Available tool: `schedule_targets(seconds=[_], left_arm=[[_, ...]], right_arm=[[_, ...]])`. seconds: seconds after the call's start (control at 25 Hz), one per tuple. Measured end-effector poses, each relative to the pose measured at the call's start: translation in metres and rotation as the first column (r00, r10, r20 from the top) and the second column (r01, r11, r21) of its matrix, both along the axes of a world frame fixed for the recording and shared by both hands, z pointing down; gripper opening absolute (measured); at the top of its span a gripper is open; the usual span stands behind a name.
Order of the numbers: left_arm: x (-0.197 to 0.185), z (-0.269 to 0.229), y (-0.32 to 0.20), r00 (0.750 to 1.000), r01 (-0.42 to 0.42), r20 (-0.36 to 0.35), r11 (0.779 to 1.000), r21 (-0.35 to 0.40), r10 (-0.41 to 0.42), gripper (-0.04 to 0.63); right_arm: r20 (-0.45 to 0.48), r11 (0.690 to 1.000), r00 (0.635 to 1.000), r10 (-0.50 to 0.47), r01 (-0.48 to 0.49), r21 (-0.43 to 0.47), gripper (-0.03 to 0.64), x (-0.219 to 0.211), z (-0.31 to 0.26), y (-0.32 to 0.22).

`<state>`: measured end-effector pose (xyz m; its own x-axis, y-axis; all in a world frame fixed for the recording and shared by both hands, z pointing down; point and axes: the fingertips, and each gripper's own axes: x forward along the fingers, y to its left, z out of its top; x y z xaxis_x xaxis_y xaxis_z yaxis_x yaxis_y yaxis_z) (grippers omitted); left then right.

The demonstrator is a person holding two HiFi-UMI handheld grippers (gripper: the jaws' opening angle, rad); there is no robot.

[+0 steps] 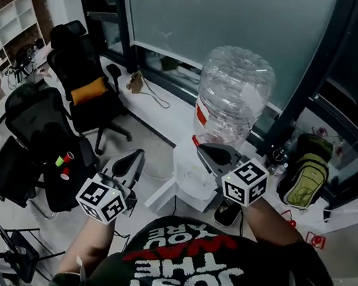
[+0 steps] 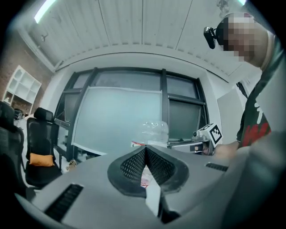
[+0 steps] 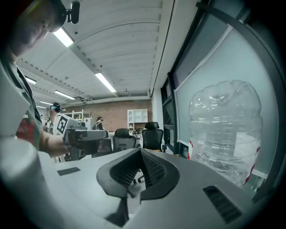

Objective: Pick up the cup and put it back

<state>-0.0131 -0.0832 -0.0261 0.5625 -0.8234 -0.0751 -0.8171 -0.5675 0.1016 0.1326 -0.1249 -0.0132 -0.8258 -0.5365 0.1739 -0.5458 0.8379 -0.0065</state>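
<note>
Cup: not visible in any view, so I cannot tell where it is. Left tool (image 1: pixel 137 156) has its jaws pressed together on nothing; right tool (image 1: pixel 201 148) likewise, empty. Both are held level near the water bottle (image 1: pixel 233 94). Risk: a careless swing could clip the bottle, and closed jaws would only shove a cup. The bottle is clear, ribbed, rounded plastic; the pads are black mesh.

clear bottle (image 1: pixel 236 81) with red label (image 1: pixel 200 116), black chair (image 1: pixel 72 58) with orange cushion (image 1: pixel 89 89), green backpack (image 1: pixel 308 172)
</note>
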Motion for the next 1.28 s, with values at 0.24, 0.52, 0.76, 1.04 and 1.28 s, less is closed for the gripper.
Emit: schedule_targets(seconds=[0.24, 0.52, 0.76, 1.04, 1.28], left_arm=[[-0.002, 0.006, -0.005, 1.000, 0.005, 0.021, 1.000, -0.015, -0.005, 0.005], [-0.003, 0.007, -0.009, 1.000, 0.007, 0.029, 1.000, -0.023, -0.006, 0.005], [-0.006, 0.010, -0.007, 1.000, 0.008, 0.028, 1.000, -0.029, -0.007, 0.005], [-0.011, 0.014, -0.007, 1.000, 0.019, 0.011, 0.999, -0.043, -0.018, 0.005], [-0.011, 0.018, -0.008, 1.000, 0.017, 0.008, 0.999, -0.047, -0.017, 0.005]], right_arm=[[0.016, 1.000, 1.000, 0.002, -0.001, -0.007, 0.034, 0.001, 0.003, -0.007], [-0.019, 1.000, 1.000, -0.003, 0.003, 0.014, 0.032, -0.002, 0.006, -0.013], [-0.040, 1.000, 0.999, -0.015, 0.016, 0.024, 0.032, -0.008, 0.008, -0.011], [-0.047, 0.999, 0.999, -0.026, 0.027, 0.021, 0.032, -0.012, 0.011, -0.010], [-0.051, 0.999, 0.998, -0.032, 0.034, 0.021, 0.032, -0.014, 0.013, -0.010]])
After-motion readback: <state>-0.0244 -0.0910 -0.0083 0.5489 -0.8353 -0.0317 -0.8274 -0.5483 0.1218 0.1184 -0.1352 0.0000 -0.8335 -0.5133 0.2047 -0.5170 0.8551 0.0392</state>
